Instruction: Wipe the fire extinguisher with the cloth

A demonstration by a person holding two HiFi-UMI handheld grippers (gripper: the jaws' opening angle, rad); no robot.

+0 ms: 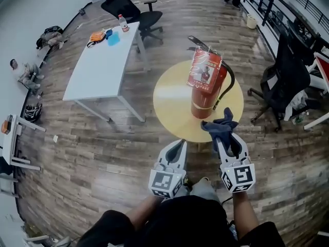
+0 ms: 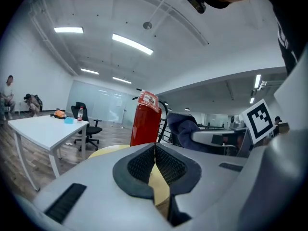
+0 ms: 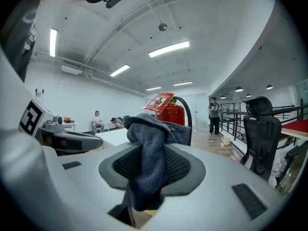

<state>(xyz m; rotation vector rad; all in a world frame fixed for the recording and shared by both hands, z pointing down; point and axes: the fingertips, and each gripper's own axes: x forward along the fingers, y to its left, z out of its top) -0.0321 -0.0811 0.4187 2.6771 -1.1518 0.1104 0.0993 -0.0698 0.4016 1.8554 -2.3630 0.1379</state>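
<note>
From the head view, I see the fire extinguisher standing upright on the round yellow bench, towards its right side, with a printed tag hanging over its front and a black hose curving down its right flank. My right claw sits at the bench's near edge, with the dark blue cloth bunched at its tip, just short of the cylinder's base. My left claw hangs beside it, nearer the bench's front edge, carrying nothing.

In the left gripper view, the jaws are pressed together with nothing between them. The red cylinder rises beyond them.

In the right gripper view, the jaws are clamped on a fold of the cloth, which spills up and over the tip as a soft wad. The extinguisher stands straight ahead, close behind it.

I judge the cloth light, limp and grippy, so the present pinch should serve. The extinguisher looks heavy, rigid and smooth-painted. It stands tall on a narrow base, so a sideways wipe might rock it. I would brace it with the left claw high up, at the neck below the handle, and go gently over the loose tag.
</note>
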